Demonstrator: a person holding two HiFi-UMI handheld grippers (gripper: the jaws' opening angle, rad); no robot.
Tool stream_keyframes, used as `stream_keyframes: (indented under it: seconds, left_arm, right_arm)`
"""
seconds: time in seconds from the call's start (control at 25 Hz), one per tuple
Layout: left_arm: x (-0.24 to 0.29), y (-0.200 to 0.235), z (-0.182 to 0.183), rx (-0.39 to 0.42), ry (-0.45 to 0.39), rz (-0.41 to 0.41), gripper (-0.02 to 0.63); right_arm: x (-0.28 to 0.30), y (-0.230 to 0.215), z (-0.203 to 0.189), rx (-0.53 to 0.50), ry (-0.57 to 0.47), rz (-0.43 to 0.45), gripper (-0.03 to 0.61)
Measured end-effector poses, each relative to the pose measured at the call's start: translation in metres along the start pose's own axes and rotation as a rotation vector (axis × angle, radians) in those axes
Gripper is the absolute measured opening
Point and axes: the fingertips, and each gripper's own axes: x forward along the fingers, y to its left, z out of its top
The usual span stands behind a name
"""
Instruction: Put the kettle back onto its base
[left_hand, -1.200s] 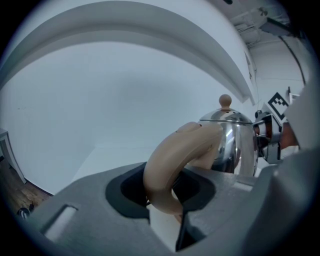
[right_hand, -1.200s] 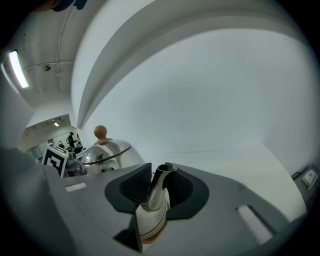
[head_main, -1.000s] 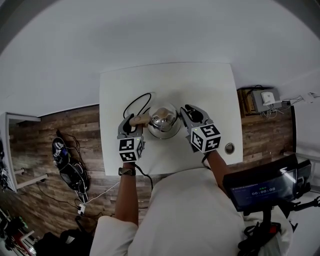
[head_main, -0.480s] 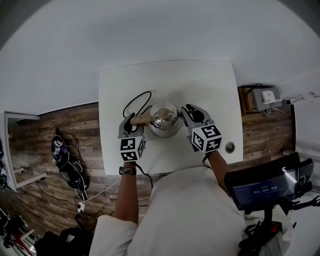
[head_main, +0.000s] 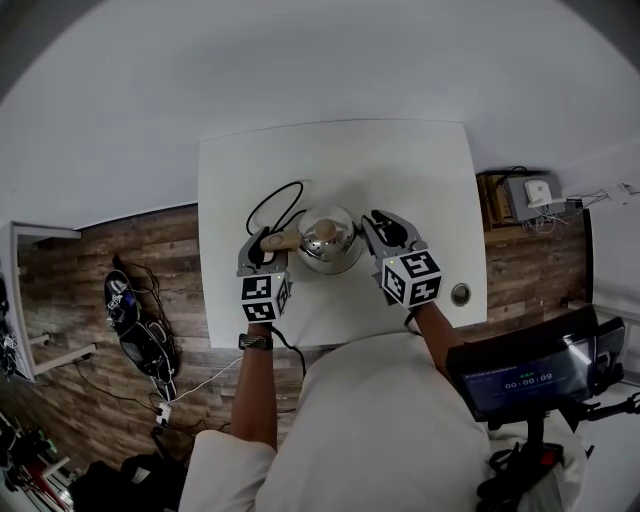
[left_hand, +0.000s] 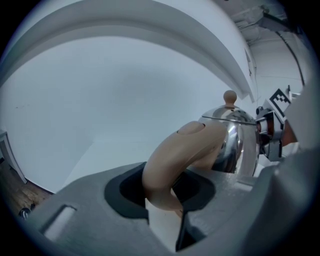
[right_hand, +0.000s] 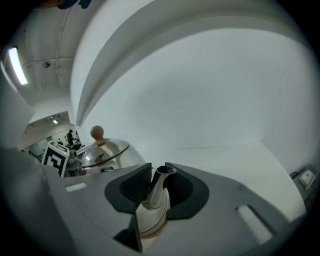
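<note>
A polished steel kettle (head_main: 328, 240) with a beige knob on its lid stands at the middle of the white table (head_main: 400, 165). My left gripper (head_main: 262, 244) is shut on its curved beige handle (left_hand: 180, 155), which fills the gap between the pads. My right gripper (head_main: 386, 228) is shut on the steel spout (right_hand: 159, 187) on the kettle's opposite side. A black cable (head_main: 272, 205) loops away behind the kettle on the left. Whatever is under the kettle is hidden, so the base is not visible.
A small round fitting (head_main: 459, 295) sits in the table near its front right corner. Right of the table stand a low shelf with devices (head_main: 525, 200) and a screen (head_main: 525, 378). A dark bag and cables (head_main: 135, 325) lie on the wooden floor at left.
</note>
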Motion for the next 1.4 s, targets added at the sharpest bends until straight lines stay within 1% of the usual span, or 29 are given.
stream_keyframes:
  seconds: [0.2, 0.4, 0.56, 0.8, 0.92, 1.16, 1.4]
  left_arm:
    - [0.003, -0.001, -0.002, 0.042, 0.019, 0.021, 0.124]
    - [0.010, 0.008, -0.006, 0.030, 0.044, 0.073, 0.131]
    - [0.015, 0.014, -0.009, 0.025, 0.071, 0.115, 0.164]
    - [0.017, 0.023, -0.015, 0.029, 0.091, 0.146, 0.176]
    - [0.017, 0.024, -0.020, 0.011, 0.102, 0.145, 0.178]
    - [0.018, 0.027, -0.024, -0.003, 0.111, 0.140, 0.178]
    - [0.020, 0.029, -0.017, 0.001, 0.099, 0.134, 0.178]
  right_arm:
    - [0.000, -0.004, -0.009, 0.033, 0.008, -0.013, 0.087]
    - [0.006, -0.002, -0.011, 0.019, 0.021, -0.014, 0.087]
    - [0.010, -0.005, -0.014, 0.021, 0.032, -0.022, 0.094]
    - [0.015, -0.010, -0.018, 0.047, 0.055, -0.032, 0.138]
    - [0.017, -0.013, -0.021, 0.058, 0.068, -0.042, 0.150]
    - [0.015, -0.021, -0.022, 0.068, 0.066, -0.062, 0.153]
    - [0.013, -0.028, -0.015, 0.078, 0.042, -0.092, 0.152]
